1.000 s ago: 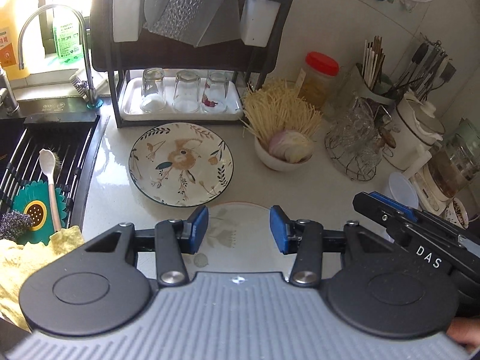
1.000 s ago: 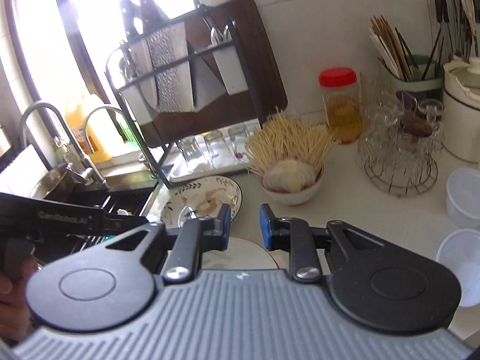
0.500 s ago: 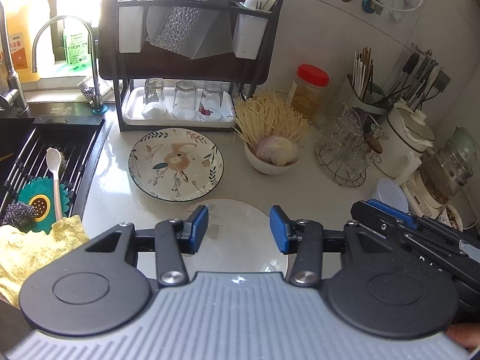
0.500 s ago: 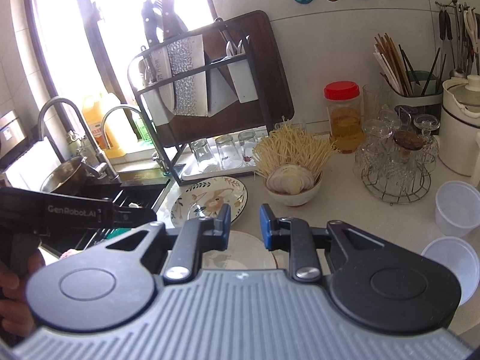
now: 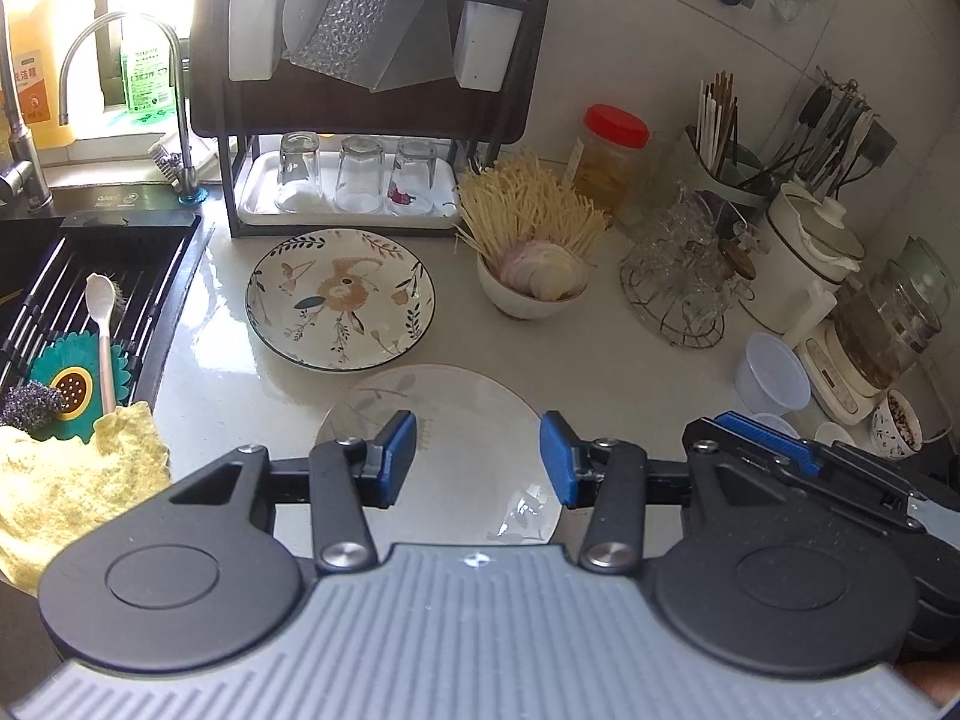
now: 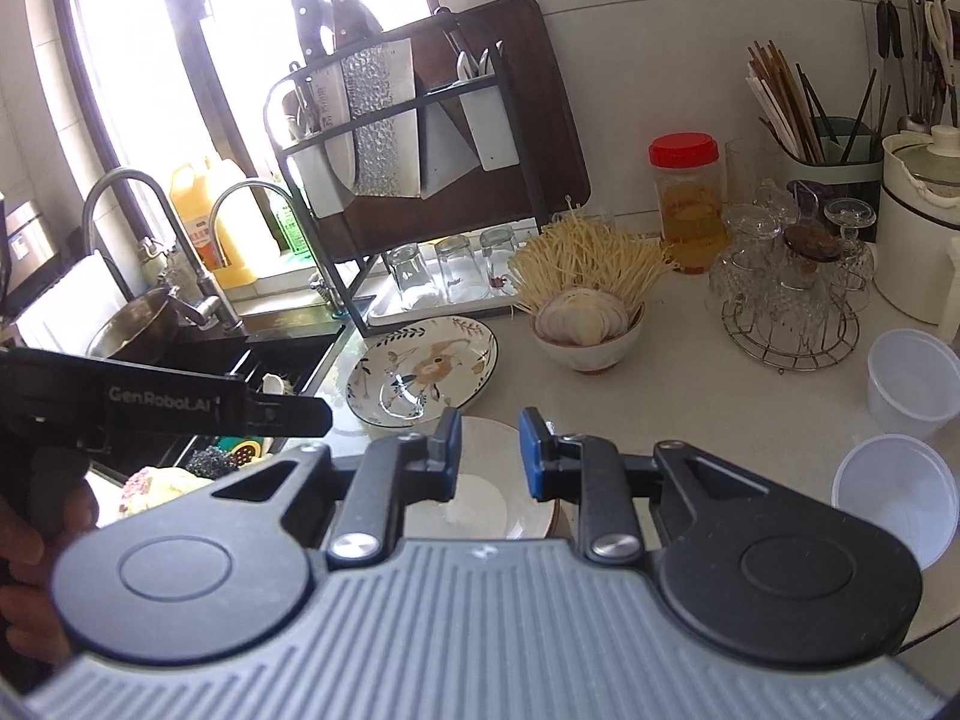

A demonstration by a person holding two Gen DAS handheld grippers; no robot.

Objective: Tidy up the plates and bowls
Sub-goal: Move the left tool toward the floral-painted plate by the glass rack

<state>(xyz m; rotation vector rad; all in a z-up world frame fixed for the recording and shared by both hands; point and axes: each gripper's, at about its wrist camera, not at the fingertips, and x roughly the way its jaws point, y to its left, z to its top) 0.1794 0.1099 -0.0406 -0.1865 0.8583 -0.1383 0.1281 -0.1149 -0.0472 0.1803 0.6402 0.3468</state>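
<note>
Approach step: the left gripper [image 5: 477, 459] and right gripper [image 6: 489, 450], both released, hover over the near white plate [image 5: 462, 420]. Next, clamp its rim squarely.

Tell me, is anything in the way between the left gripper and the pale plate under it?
Nothing visible is. The left gripper hangs open right over the pale plate, with only air between its fingers and the plate. The flowery plate sits farther back, toward the rack, and the bowl is off to the side.
</note>
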